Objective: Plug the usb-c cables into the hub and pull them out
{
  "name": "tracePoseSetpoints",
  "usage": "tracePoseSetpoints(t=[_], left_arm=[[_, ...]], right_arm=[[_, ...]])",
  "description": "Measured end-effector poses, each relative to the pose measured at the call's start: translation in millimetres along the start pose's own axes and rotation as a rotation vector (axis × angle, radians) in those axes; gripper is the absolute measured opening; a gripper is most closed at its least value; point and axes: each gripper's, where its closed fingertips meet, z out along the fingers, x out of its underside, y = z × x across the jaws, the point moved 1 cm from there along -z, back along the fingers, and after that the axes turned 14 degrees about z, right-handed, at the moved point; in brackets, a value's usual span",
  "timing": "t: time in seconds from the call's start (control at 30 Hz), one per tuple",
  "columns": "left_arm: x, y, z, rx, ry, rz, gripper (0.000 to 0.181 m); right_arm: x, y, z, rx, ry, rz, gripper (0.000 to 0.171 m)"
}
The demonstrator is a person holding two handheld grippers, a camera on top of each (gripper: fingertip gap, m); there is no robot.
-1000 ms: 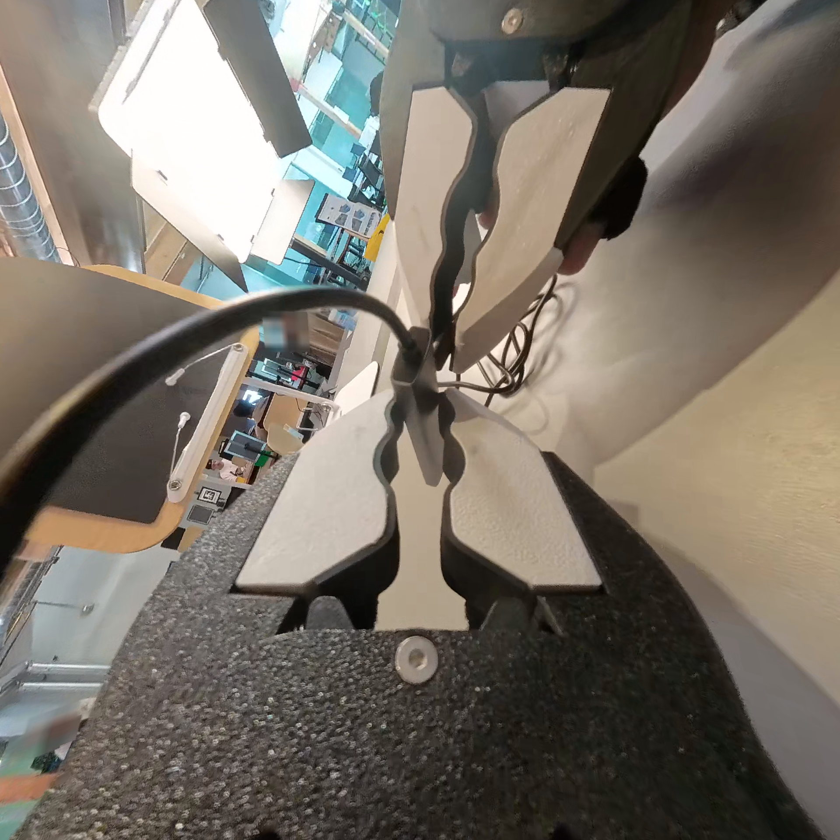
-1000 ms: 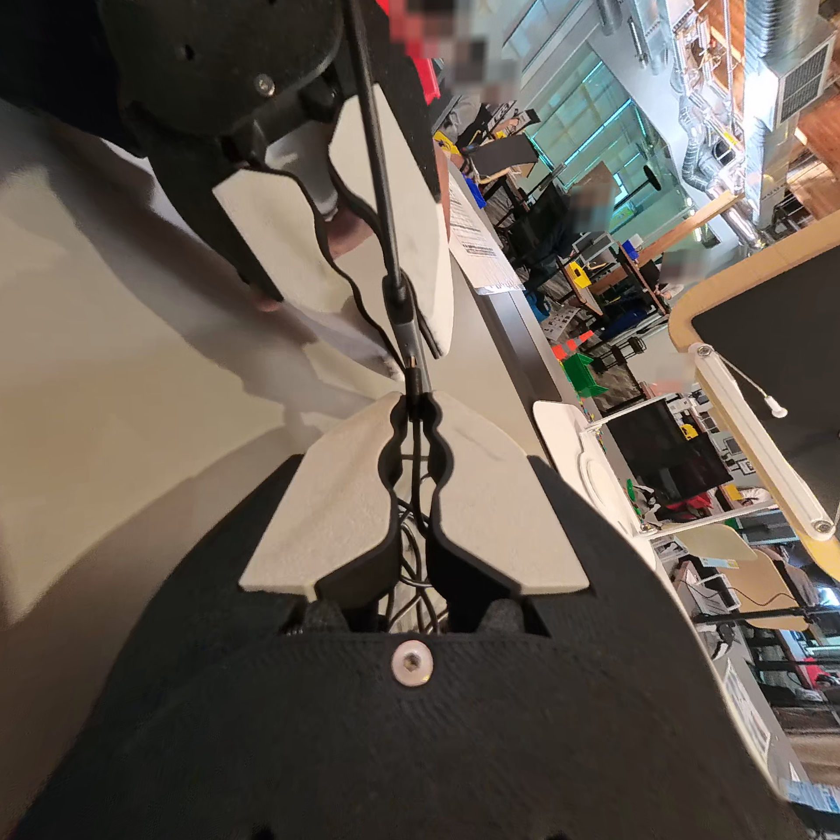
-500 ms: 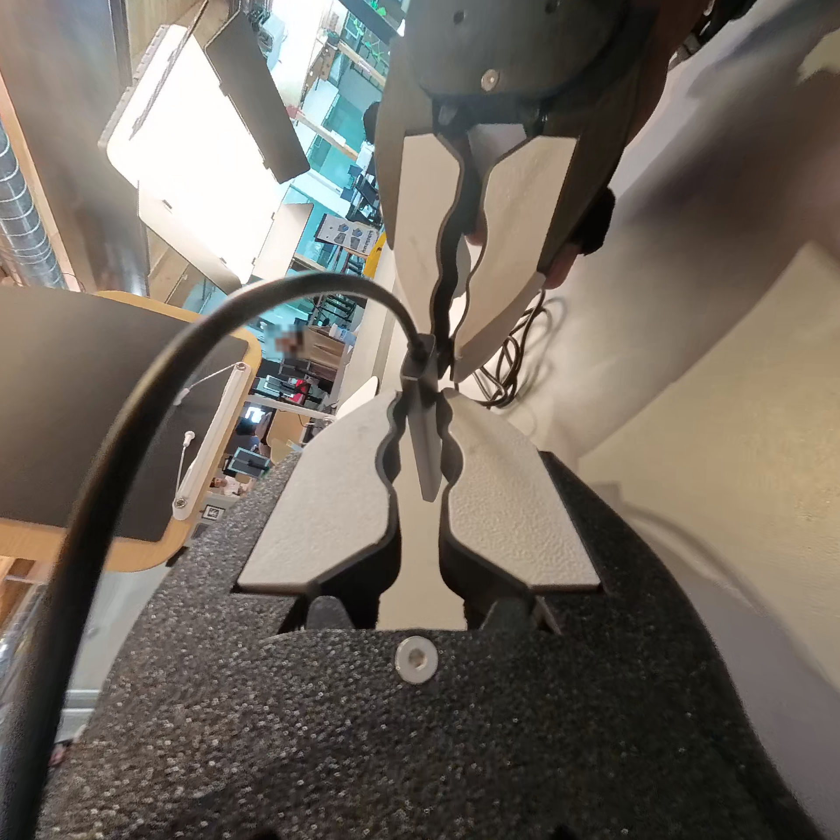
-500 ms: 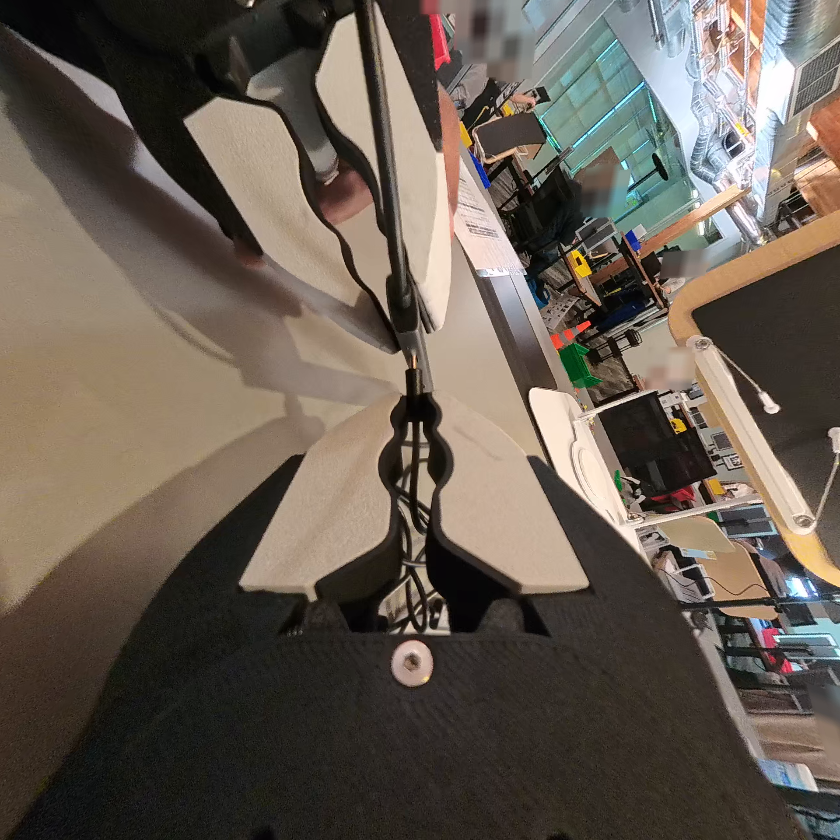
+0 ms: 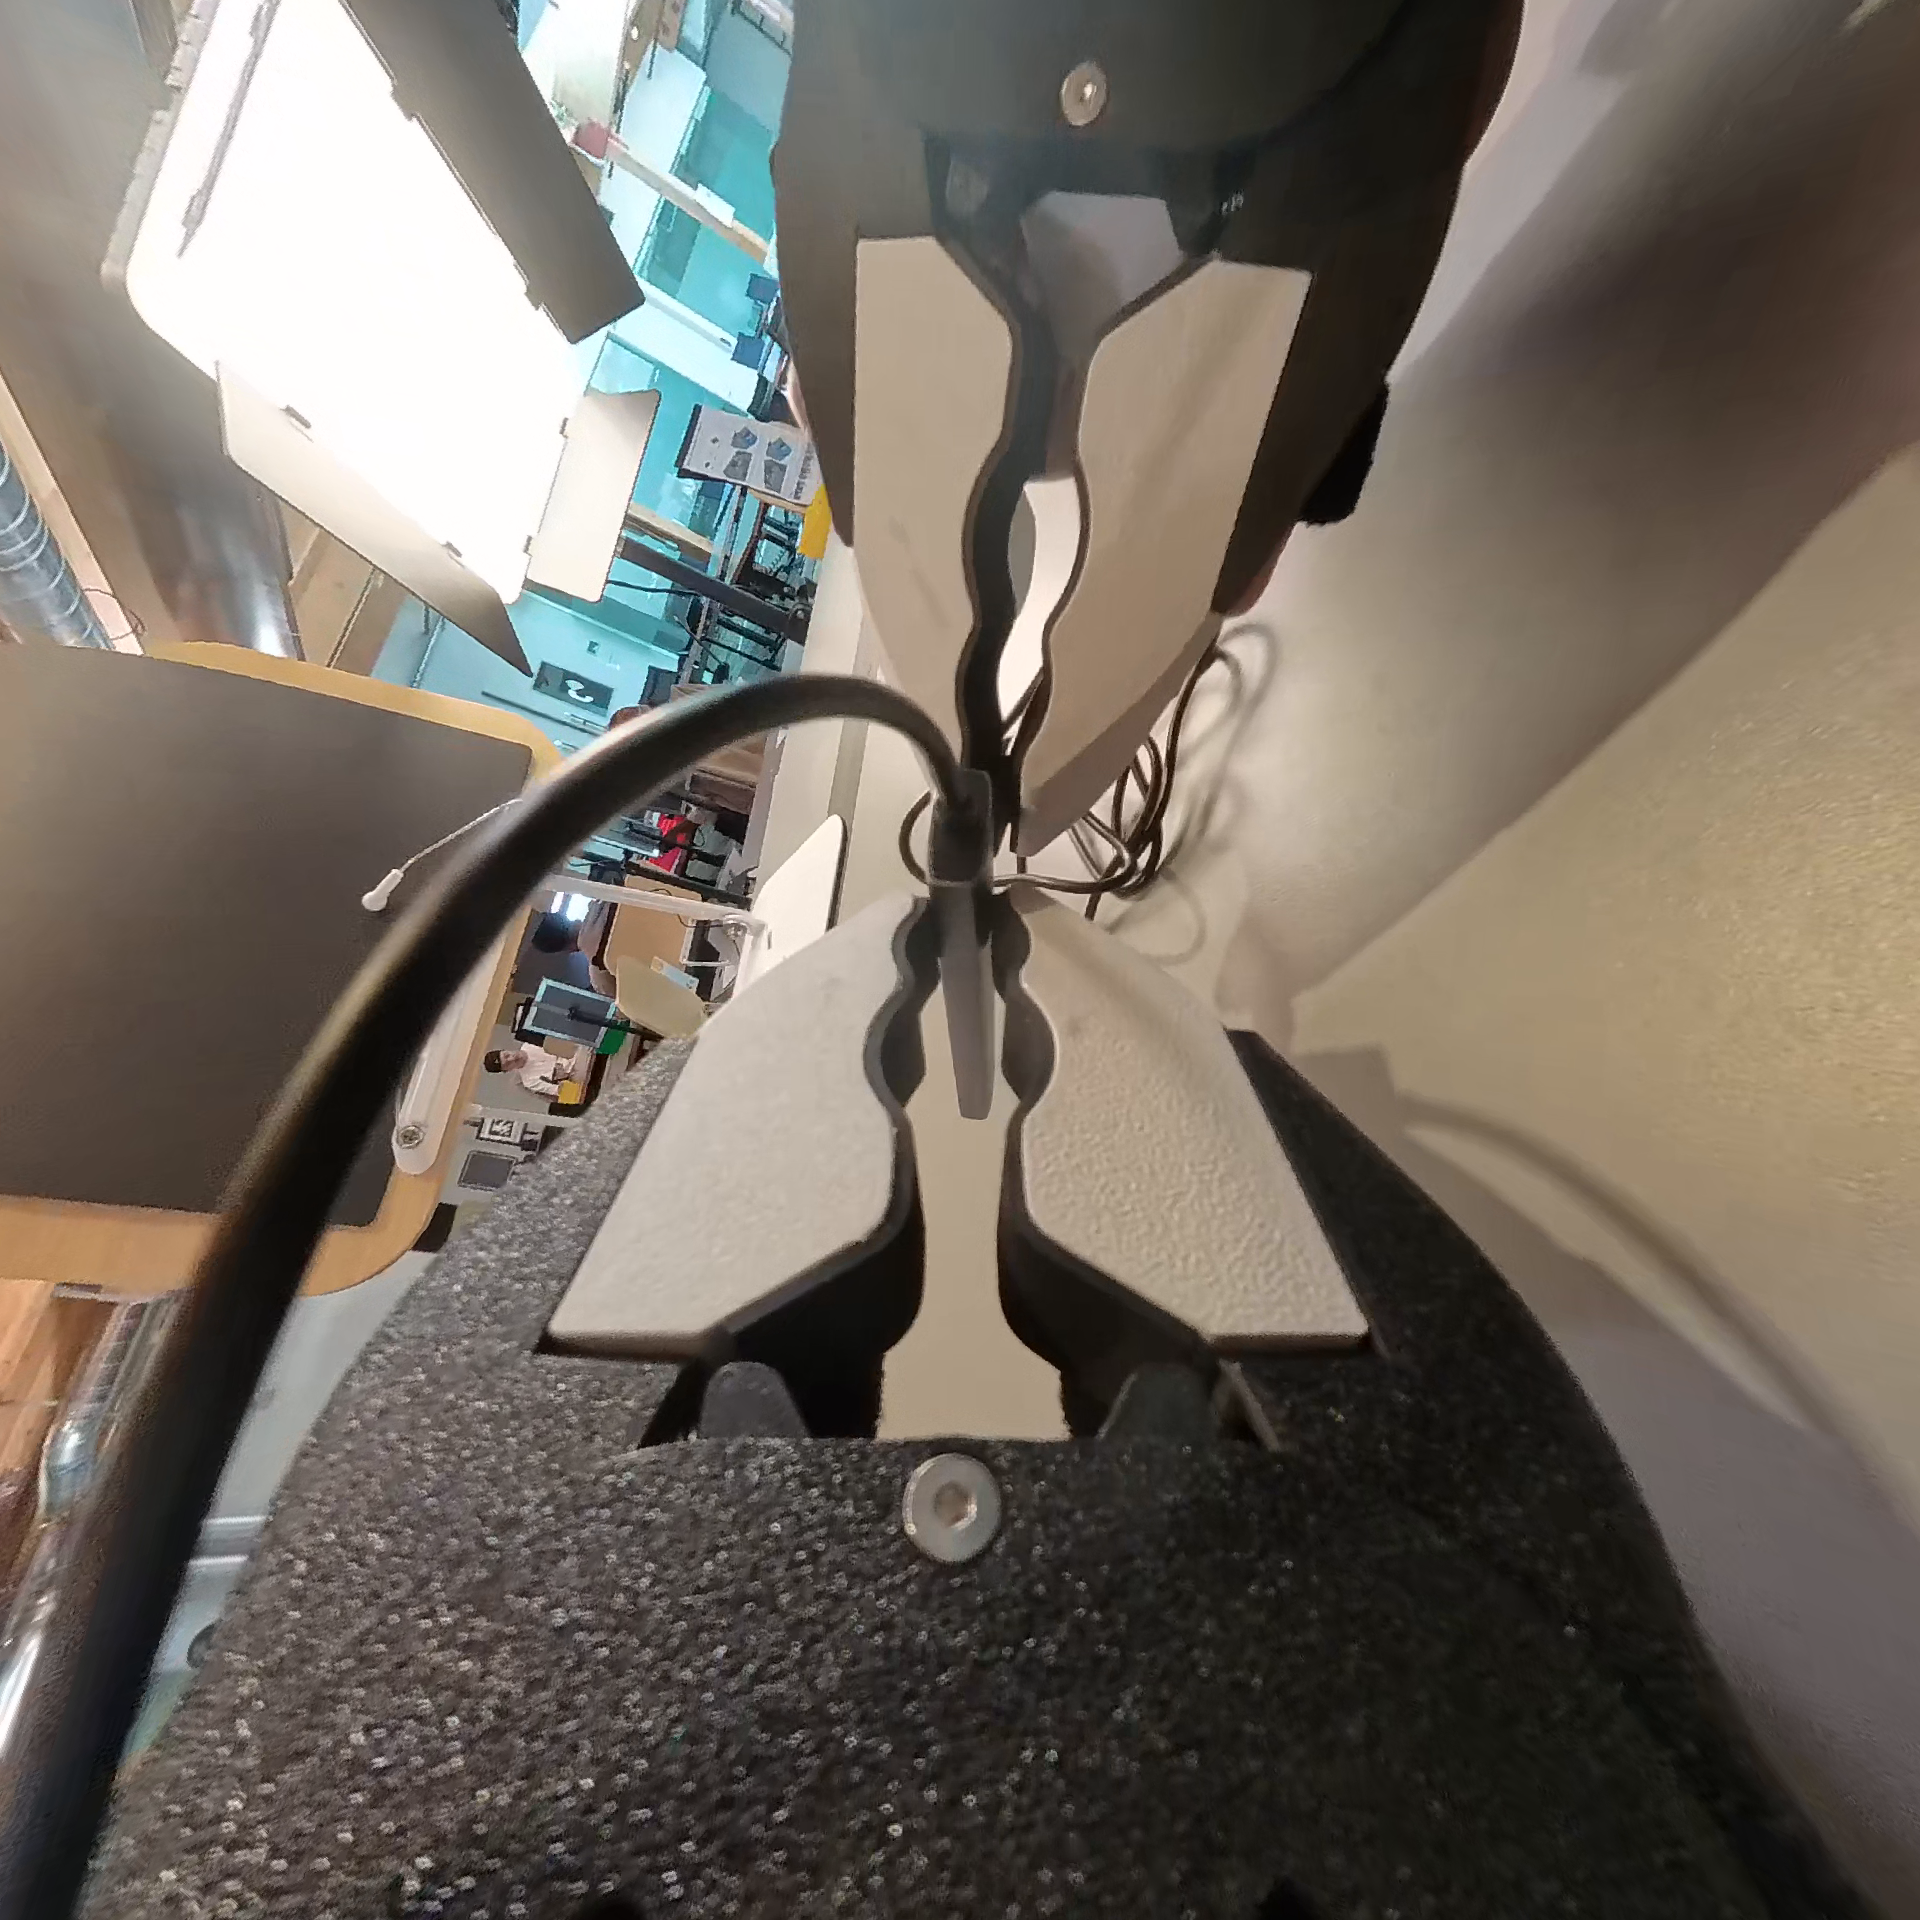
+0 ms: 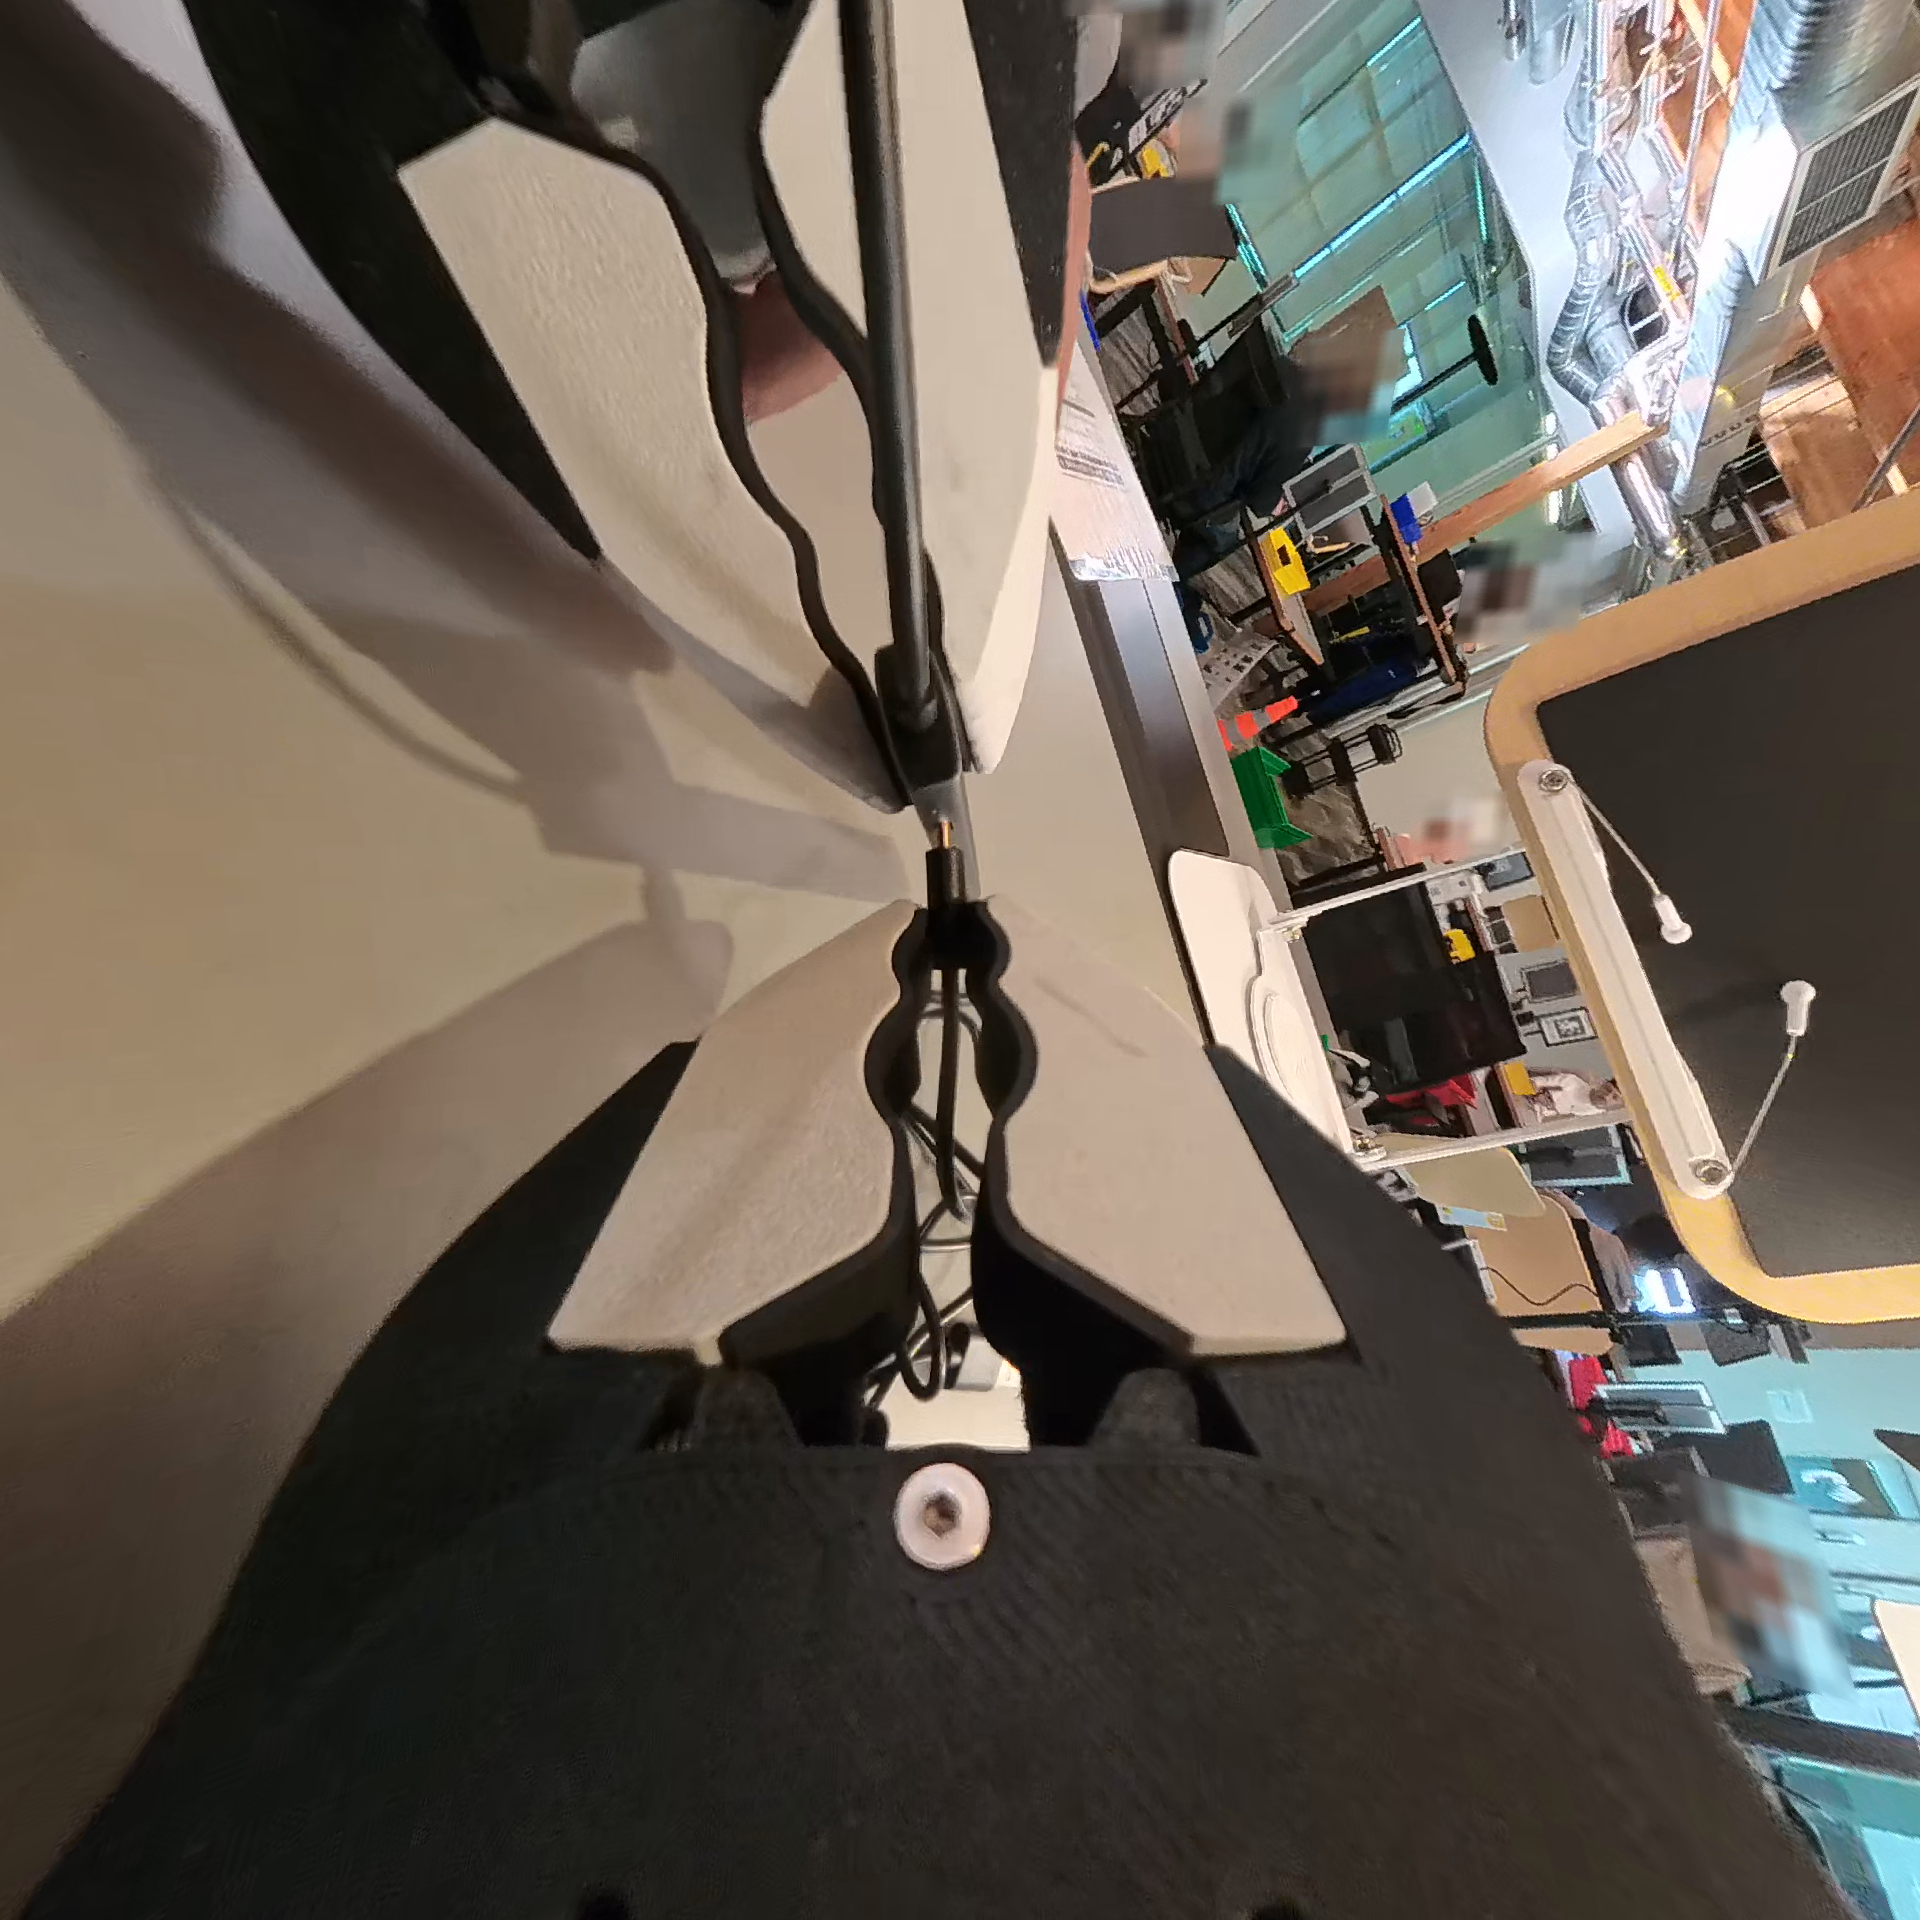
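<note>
In the left wrist view my left gripper (image 5: pixel 961 914) is shut on the thin grey hub (image 5: pixel 966 1029). The hub's thick black cable (image 5: pixel 436 987) arcs away to the left. My right gripper (image 5: pixel 1000 805) faces it tip to tip from above. In the right wrist view my right gripper (image 6: pixel 951 914) is shut on a black usb-c plug (image 6: pixel 948 878). The plug's thin cable (image 6: pixel 943 1091) runs back between the fingers. The plug's metal tip shows at the end of the hub (image 6: pixel 948 805), which the left gripper (image 6: pixel 930 779) holds. How deep the tip sits cannot be told.
Both grippers are held above a beige table (image 5: pixel 1610 935). A loose tangle of thin black cables (image 5: pixel 1153 790) lies on it behind the right gripper. A black panel with a wooden rim (image 6: pixel 1766 935) and a white object (image 6: pixel 1247 987) stand beyond the table's edge. Less than 4 cm separates the two grippers' tips.
The two grippers have swung into line and face each other more squarely. The plug stays at the hub's end, with more of its metal tip showing. Both stay shut.
</note>
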Motion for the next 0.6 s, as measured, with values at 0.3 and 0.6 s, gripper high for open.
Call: tracePoseSetpoints(t=[0.3, 0.6], left_arm=[[-2.0, -8.2, 0.3, 0.068, -0.005, 0.018, 0.010], [-4.1, -14.8, 0.6, 0.117, -0.010, 0.032, 0.010]], right_arm=[[2.2, 7.9, -1.4, -0.034, 0.016, -0.084, 0.005], [3.8, 14.5, -2.9, -0.080, 0.021, -0.106, 0.004]])
